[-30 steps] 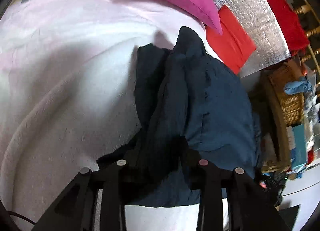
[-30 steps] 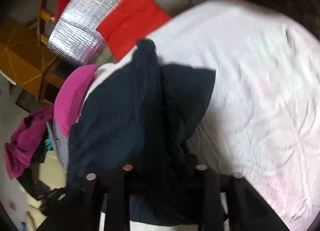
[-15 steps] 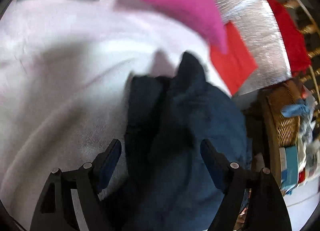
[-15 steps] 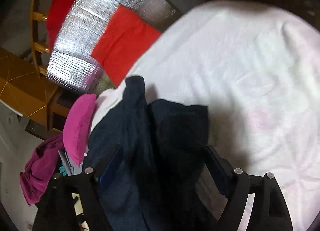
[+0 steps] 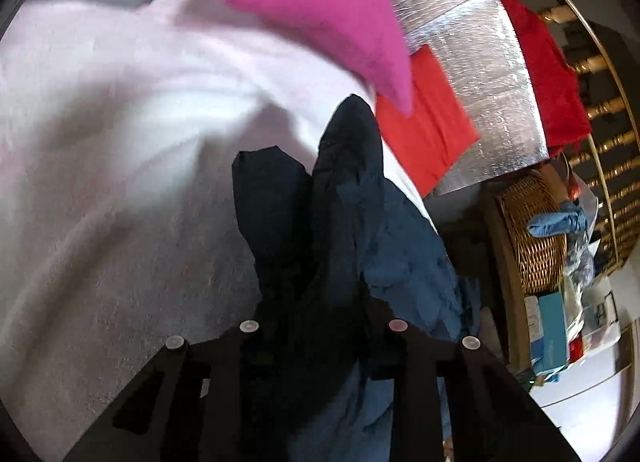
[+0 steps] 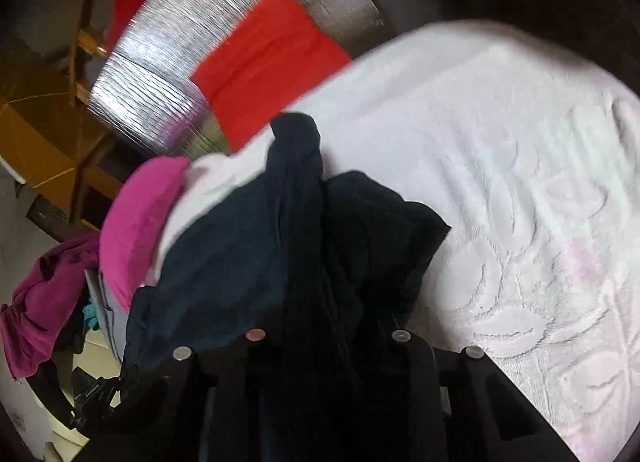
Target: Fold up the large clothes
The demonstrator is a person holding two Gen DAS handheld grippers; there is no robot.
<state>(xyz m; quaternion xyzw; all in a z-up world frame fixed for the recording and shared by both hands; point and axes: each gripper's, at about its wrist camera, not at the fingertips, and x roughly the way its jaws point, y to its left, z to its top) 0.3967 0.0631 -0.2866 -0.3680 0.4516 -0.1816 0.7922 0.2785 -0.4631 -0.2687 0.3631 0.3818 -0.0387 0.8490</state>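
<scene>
A dark blue garment (image 5: 352, 198) lies bunched on a pale pink, fluffy blanket (image 5: 120, 182), near the blanket's edge. In the left wrist view my left gripper (image 5: 320, 322) has a thick fold of it between its fingers, and the jaws are closing on the cloth. From the other side, the right wrist view shows the same garment (image 6: 240, 254). There my right gripper (image 6: 324, 334) is also closing, with a dark bunch of the garment squeezed between its fingers. Cloth hides the fingertips of both.
A pink cushion (image 5: 320, 10) lies on the blanket by the garment's far end. A folded red cloth (image 5: 424, 126) rests on a silver quilted sheet (image 5: 480, 62). A wicker basket (image 5: 532, 238) and boxes stand beyond the edge. A magenta clothes heap (image 6: 36, 302) lies on the floor side.
Both grippers held the garment a second ago, stood wide open around it half a second ago, and have closed on its folds again. Both views shifted slightly.
</scene>
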